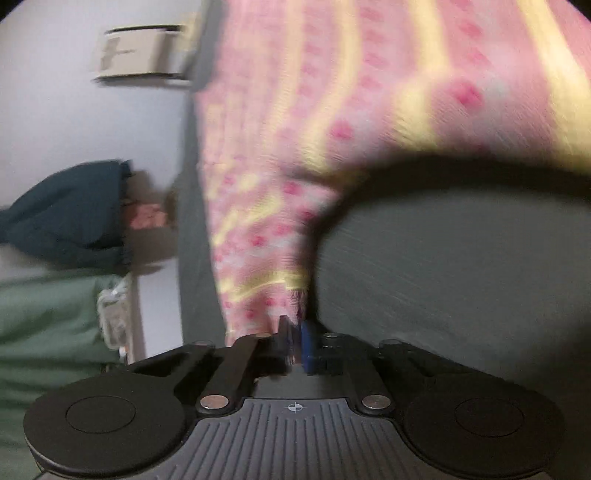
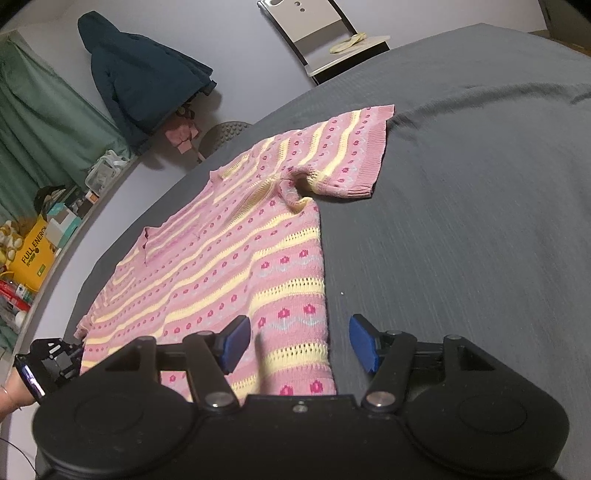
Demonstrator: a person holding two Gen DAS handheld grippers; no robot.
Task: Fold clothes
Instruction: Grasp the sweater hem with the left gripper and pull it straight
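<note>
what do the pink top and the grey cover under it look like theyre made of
Pink top: looks like soft knitted yarn, matte; ribbed sleeve cuff, openwork rows in the yellow stripes and a knitted-in flower pattern point to that. The fibre cannot be told.

Grey cover: looks like a woven or fine-ribbed cloth, matte; faint parallel lines and soft creases show. Probably a bedspread fabric, but that is a guess.

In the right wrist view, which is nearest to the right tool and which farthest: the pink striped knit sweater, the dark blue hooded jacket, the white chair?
1. Pink striped knit sweater: directly under the right tool.
2. Dark blue hooded jacket: hanging, far left.
3. White chair: top, behind the bed; about as far as the jacket.
</note>
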